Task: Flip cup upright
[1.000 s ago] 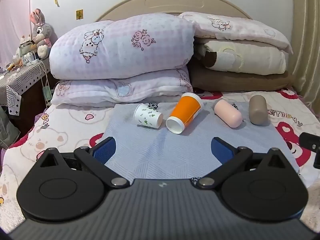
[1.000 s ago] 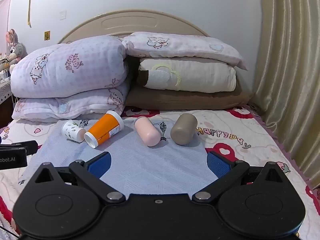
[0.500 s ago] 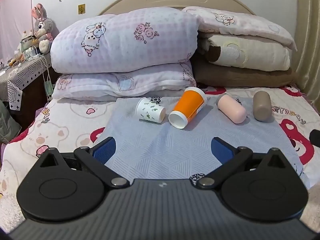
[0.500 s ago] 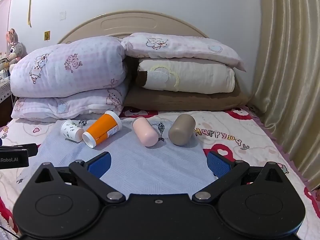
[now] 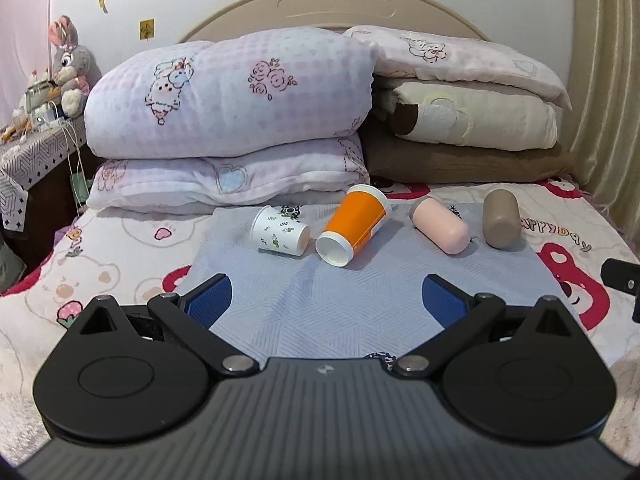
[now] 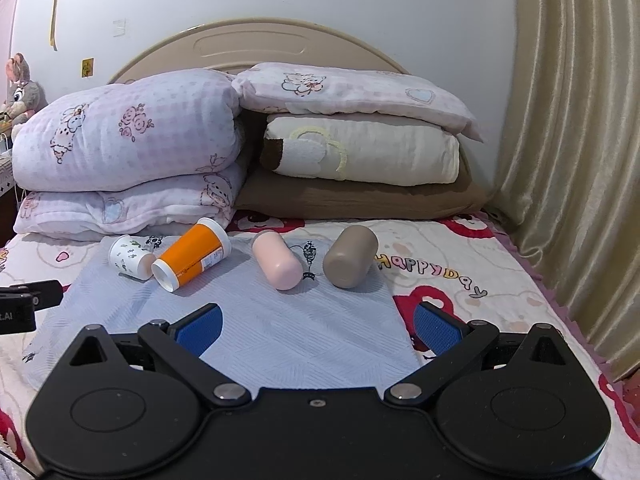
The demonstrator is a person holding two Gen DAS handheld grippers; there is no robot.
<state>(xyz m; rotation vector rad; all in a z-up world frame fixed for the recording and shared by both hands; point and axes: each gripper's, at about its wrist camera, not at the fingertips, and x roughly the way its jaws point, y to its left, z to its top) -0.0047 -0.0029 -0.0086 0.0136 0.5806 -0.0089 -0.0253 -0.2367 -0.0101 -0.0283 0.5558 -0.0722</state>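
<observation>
Cups: four lie on their sides in a row on the grey-blue mat (image 5: 332, 300), none upright.
White leaf-print cup (image 5: 280, 231): leftmost, mouth turned right, just beside the orange cup (image 5: 354, 225); contact between them cannot be told.
Orange cup: tilted diagonally, white-rimmed open mouth toward the camera.
Pink cup (image 5: 440, 225): right of the orange one and apart from it, closed end toward the camera.
Taupe cup (image 5: 499, 219): rightmost, at the mat's right edge, closed end toward the camera.
Left gripper (image 5: 326, 298): held low and level over the near part of the mat, pointing at the cup row; blue pads (image 5: 210, 295) spread wide, nothing between them, well short of the cups.
Right gripper (image 6: 316, 326): same low, forward-pointing pose, aimed toward the pink and taupe cups; blue pads (image 6: 436, 325) likewise spread wide and bare.
Setting: mat lies on a bear-print bedsheet (image 6: 460, 264); stacked pillows (image 5: 224, 96) and a headboard (image 5: 332, 4) behind; a curtain (image 6: 572, 140) at right.
</observation>
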